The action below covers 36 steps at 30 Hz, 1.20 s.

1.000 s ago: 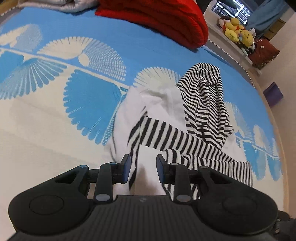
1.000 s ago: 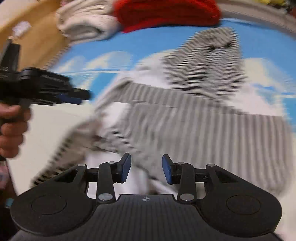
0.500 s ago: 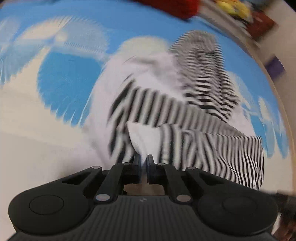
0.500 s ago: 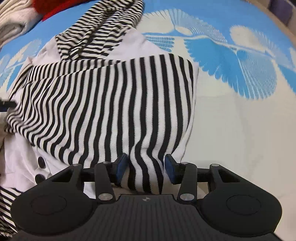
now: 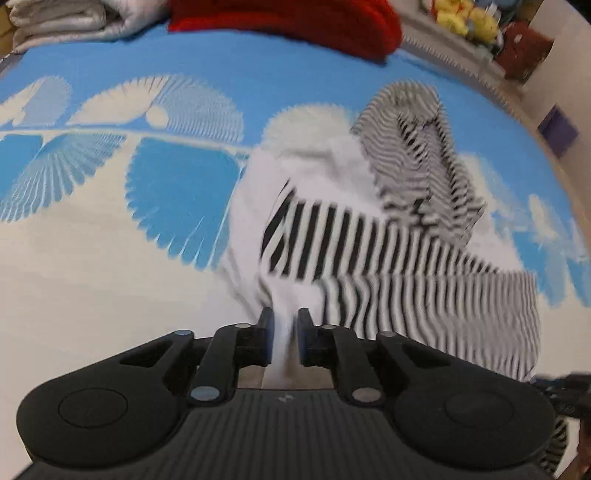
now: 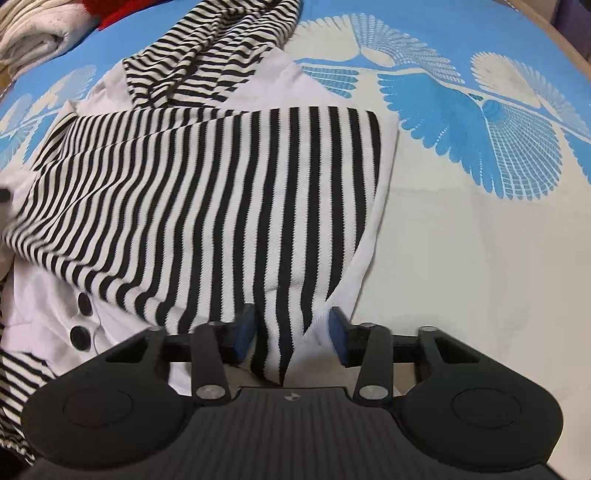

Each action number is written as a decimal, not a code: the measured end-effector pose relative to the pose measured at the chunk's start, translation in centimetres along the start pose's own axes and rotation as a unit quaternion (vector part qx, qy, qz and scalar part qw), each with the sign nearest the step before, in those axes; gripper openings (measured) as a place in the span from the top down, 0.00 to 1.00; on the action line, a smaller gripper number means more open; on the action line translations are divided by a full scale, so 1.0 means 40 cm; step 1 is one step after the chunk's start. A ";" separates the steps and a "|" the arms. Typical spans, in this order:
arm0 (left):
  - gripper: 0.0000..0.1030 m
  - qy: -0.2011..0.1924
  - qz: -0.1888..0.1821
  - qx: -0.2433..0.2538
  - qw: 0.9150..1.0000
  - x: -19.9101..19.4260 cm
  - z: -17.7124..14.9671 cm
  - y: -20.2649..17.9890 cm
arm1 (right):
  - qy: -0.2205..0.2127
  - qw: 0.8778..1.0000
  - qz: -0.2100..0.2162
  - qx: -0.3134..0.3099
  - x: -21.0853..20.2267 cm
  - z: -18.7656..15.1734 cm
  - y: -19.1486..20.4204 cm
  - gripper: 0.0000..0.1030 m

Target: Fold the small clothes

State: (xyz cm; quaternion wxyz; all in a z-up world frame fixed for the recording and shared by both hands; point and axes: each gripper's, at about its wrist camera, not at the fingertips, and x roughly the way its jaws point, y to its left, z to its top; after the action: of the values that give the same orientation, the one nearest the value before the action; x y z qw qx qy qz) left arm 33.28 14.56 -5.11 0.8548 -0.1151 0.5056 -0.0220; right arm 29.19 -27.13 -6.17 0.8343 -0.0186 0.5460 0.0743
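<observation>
Cloth like this is soft and light. It bends and slides, so I must hold it by the edge, not the middle. The striped top (image 6: 207, 192) lies spread on the bed cover (image 5: 110, 277), right in front of both my claws, with its near hem up against them.

My left claw (image 5: 283, 332) is pinched on a bit of the white hem. Its jaws have just been opening a little, but the cloth fills the gap between them and looks held. That view is blurry, so I am not fully sure how tight it is.

My right claw (image 6: 292, 332) has a fold of the striped hem between its jaws. They have just been closing, yet one pad does not seem to press on the cloth, so I think it is not gripped on this side.

Two corners of the hem are the good places to hold. Then the top should lift flat and fold over without bunching.

Two black buttons (image 6: 81, 332) sit near the left edge – I should not pinch those. The stripy bunch (image 6: 221, 48) at the far end is rumpled and may drag.

A red blanket (image 5: 288, 18), pale folded bedding (image 5: 62, 22) and yellow soft toys (image 5: 465, 20) are far off – nothing is in my way.
</observation>
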 end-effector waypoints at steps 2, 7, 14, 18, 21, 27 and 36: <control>0.84 -0.002 -0.018 -0.007 1.000 0.001 0.007 0.000 | -0.003 1.000 0.003 -0.001 -0.008 -0.001 -0.002 0.92; 0.82 0.043 -0.001 0.037 0.998 0.059 0.003 -0.029 | -0.025 0.999 -0.014 0.020 -0.051 0.016 -0.042 0.95; 0.64 0.009 -0.007 -0.036 0.999 0.058 0.027 0.076 | -0.060 0.990 0.086 0.097 -0.050 0.069 -0.123 0.74; 0.53 -0.011 0.009 -0.063 0.998 0.072 0.042 0.108 | -0.120 0.975 0.039 0.185 -0.003 0.104 -0.183 0.69; 0.53 -0.014 0.005 -0.065 0.998 0.104 0.051 0.122 | -0.115 0.970 0.037 0.211 0.067 0.128 -0.198 0.65; 0.54 -0.031 -0.029 -0.063 0.997 0.169 0.078 0.118 | -0.140 0.968 0.033 0.207 0.113 0.172 -0.183 0.87; 0.89 -0.083 -0.050 0.020 0.995 0.243 0.120 0.042 | -0.213 0.958 0.024 0.190 0.093 0.270 -0.252 0.95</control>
State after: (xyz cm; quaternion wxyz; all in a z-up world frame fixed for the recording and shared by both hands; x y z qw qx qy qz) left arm 42.09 15.52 -11.61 0.8940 -0.1245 0.4256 -0.0648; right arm 41.91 -35.49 -5.70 0.9173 0.1694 0.3602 -0.0089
